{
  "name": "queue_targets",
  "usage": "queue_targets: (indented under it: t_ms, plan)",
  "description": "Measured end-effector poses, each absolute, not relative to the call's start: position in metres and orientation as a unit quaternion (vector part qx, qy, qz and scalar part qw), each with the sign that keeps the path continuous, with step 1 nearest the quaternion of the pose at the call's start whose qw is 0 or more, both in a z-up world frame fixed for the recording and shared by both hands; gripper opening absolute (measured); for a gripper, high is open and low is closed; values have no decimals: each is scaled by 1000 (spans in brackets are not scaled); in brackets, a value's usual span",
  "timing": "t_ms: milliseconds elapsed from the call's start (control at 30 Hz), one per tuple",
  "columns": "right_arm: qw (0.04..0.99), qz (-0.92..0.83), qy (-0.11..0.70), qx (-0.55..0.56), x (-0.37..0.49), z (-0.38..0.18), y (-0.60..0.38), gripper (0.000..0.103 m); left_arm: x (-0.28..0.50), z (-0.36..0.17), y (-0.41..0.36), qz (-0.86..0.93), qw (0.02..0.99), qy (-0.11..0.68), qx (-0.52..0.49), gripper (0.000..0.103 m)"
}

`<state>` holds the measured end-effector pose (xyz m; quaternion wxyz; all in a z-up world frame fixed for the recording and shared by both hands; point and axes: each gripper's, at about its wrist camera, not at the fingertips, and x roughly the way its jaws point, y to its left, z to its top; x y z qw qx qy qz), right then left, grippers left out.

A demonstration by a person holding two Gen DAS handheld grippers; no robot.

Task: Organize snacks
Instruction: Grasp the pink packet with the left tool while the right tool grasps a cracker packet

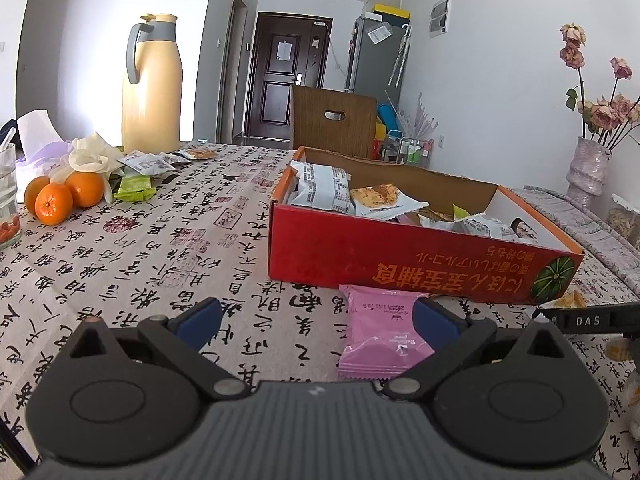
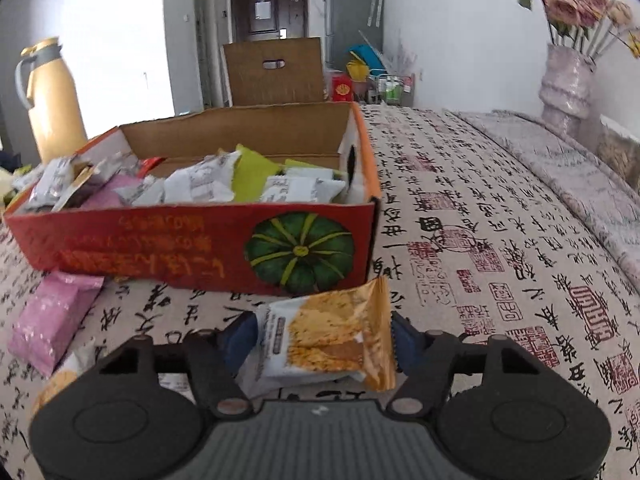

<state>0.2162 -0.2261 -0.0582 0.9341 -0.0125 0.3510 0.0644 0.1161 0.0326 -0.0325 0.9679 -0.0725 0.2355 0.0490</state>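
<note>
While the right gripper (image 2: 324,338) clamps an orange-and-white snack packet (image 2: 332,344) just before the red box (image 2: 192,240) of snacks, the left gripper (image 1: 316,322) stands wide open, holding nothing. 1 pink packet (image 1: 380,340) lies on the counter (image 1: 160,248) against its right finger, near the box.

Straight ahead of the claw, white walls (image 1: 480,60) enclose a bright room with a dark brown door (image 1: 286,80) at the far end, a grey refrigerator (image 1: 372,52) right of it, and a wooden chair (image 1: 334,120) behind the calligraphy-print table (image 1: 168,248).
</note>
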Motion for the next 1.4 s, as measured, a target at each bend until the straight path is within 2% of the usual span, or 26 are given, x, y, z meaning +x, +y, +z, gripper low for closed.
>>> queue_targets:
  t_ms: [167,233,267,467,733,800,1033,1400]
  plan:
    - [935,75,345,-22,213,-57,-222,62,115,-32,33,50,968,234,-75,103]
    - [936,83,341,-27,211,-56,-221,55,115,-32,33,50,968,234,-75,103]
    - [936,89,338,-28,209,-56,-220,46,115,-32,33,50,968,234,-75,103]
    - [941,95,322,-47,202,-55,-213,42,115,-32,34,51,968,234,-76,103]
    - [955,98,280,-28,187,-49,-220,31,115,-32,34,54,968,235,-73,103]
    - [958,95,270,-14,184,-47,-225,22,115,-32,33,56,968,236,-72,103]
    - [962,99,254,20,178,-44,-237,18,117,-33,31,68,967,237,-65,103]
    - [969,94,222,60,171,-42,-250,17,121,-33,27,83,962,254,-51,103]
